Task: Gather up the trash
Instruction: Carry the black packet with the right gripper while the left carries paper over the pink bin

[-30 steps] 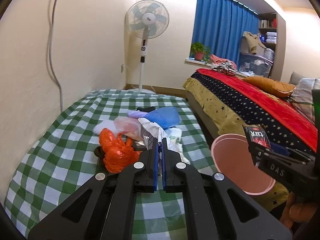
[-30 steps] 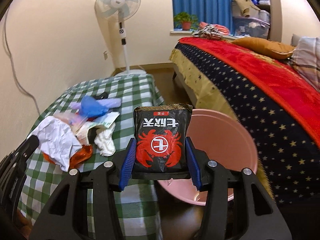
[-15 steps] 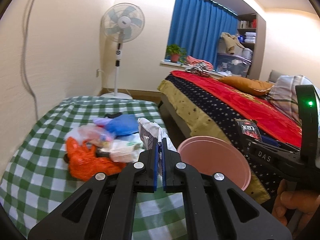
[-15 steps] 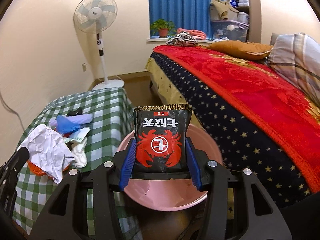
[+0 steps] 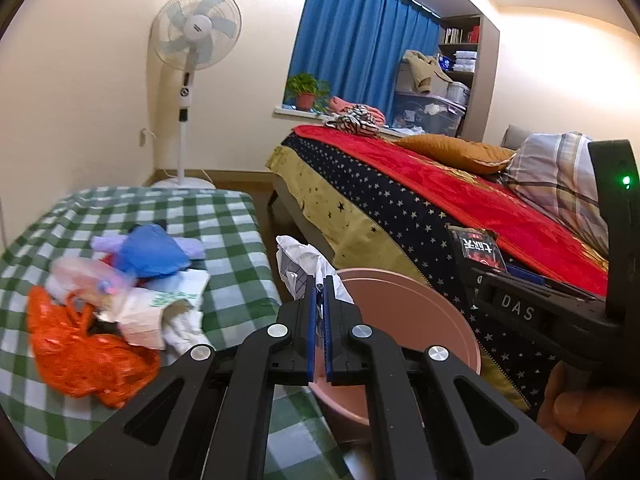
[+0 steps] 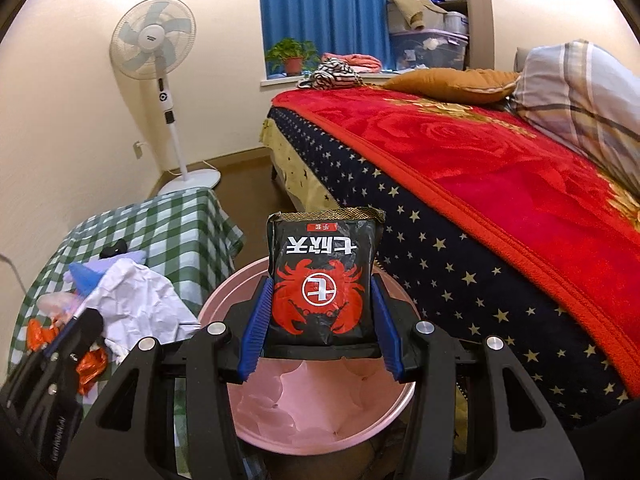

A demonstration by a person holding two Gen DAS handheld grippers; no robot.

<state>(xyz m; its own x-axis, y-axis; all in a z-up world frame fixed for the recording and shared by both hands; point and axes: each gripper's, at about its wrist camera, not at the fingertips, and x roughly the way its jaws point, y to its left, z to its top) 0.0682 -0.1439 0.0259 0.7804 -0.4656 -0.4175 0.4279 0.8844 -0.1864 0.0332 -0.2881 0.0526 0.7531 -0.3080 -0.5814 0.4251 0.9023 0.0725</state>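
Snack packet (image 6: 323, 280) | black, red crab print (upside down) | crumpled top

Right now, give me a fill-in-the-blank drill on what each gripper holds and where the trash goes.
1. The right gripper grips a black snack packet printed with a red ____.
2. The left gripper pinches crumpled white ____.
3. Both hover over a ____ bin.
4. The tablecloth is checked white and ____.

Missing: crab; paper; pink; green

Cream walls (image 5: 80, 80) fill the upper left. A white standing fan (image 5: 196, 32) is in the corner, blue curtains (image 5: 352, 44) cover the window at top centre, and a bed with red blanket (image 6: 500, 168) occupies the right.
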